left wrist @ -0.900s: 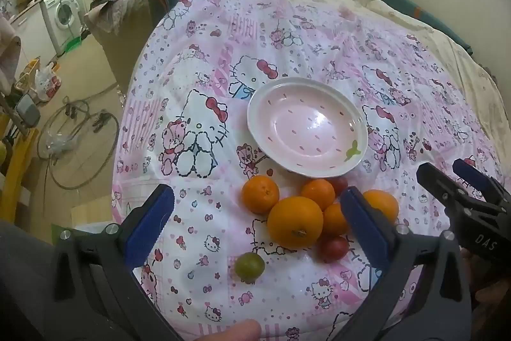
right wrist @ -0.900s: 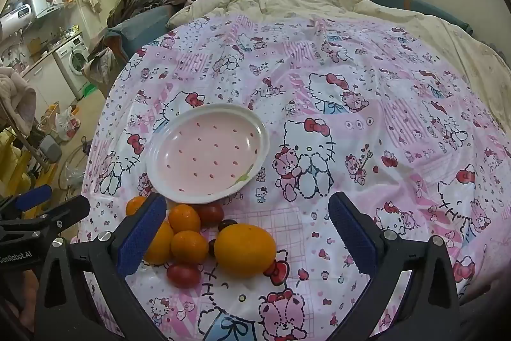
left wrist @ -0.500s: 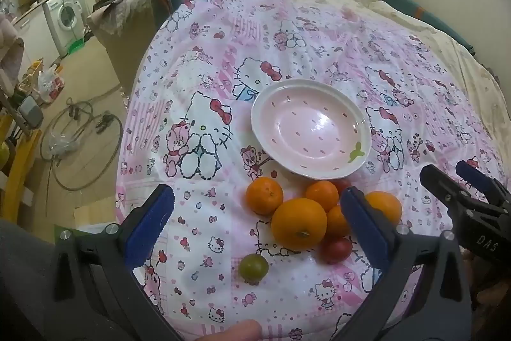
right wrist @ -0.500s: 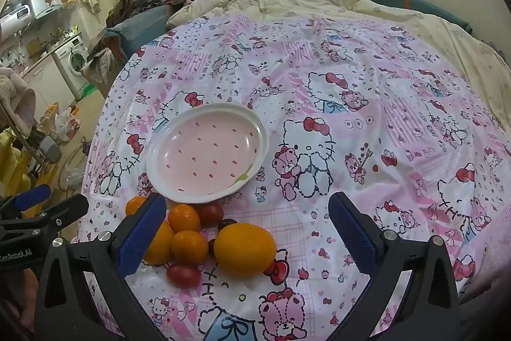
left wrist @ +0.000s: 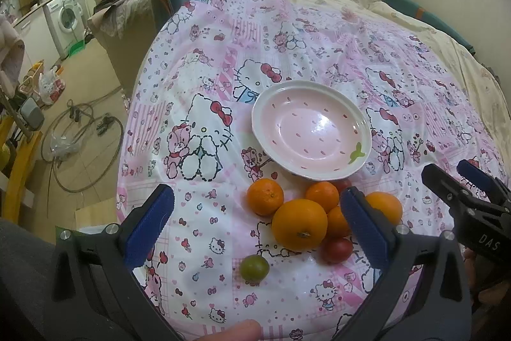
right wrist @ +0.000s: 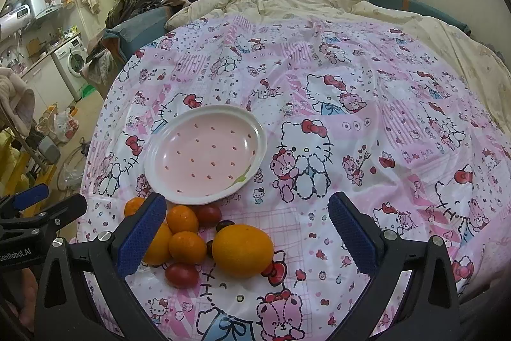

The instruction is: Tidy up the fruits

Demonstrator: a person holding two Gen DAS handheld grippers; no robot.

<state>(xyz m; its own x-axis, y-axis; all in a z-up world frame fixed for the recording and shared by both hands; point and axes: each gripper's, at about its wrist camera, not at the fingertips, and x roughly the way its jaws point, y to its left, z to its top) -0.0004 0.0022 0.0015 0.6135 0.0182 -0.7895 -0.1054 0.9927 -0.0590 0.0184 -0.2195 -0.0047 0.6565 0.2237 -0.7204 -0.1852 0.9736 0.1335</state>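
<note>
pink cartoon-print sheet (left wrist: 204, 91) covers the bed, washing machine (left wrist: 65, 18) behind; both tools released.

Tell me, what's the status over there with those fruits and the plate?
Left tool and right tool both open, holding nothing. Plate empty; fruits clustered on the cloth beside it. Nothing in the way.

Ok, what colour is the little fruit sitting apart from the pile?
Green. The small fruit shows best in the left wrist view, lying just in front of the oranges.
</note>
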